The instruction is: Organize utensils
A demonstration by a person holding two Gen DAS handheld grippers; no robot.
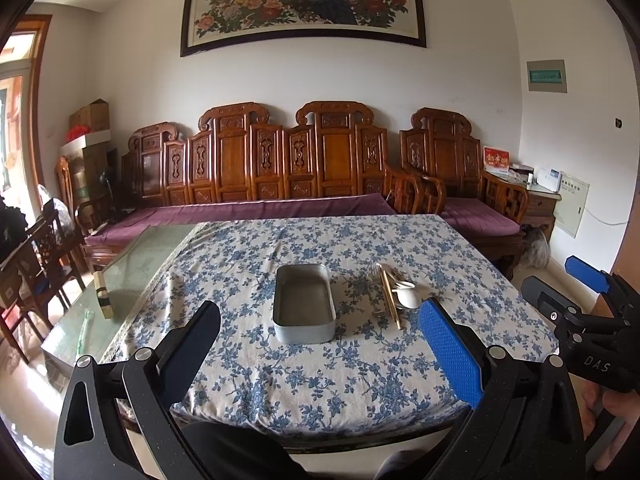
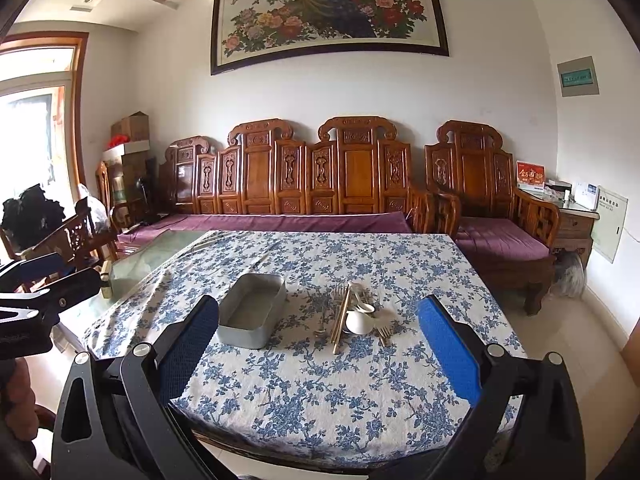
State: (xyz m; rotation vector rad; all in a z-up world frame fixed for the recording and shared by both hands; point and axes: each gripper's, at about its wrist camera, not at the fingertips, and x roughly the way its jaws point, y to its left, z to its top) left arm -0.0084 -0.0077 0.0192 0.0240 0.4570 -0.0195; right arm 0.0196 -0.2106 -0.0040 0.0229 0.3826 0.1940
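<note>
We hold the left tongs (image 1: 320, 356) and right tongs (image 2: 320, 356) spread, pinching nothing, above the bench (image 2: 320, 392); utensils (image 2: 352, 314) lie heaped at three o'clock of the empty tin (image 2: 252, 312).

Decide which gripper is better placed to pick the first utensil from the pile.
Probably the right gripper: open, with the utensil pile almost straight ahead. The left gripper faces the empty metal tin instead.
</note>
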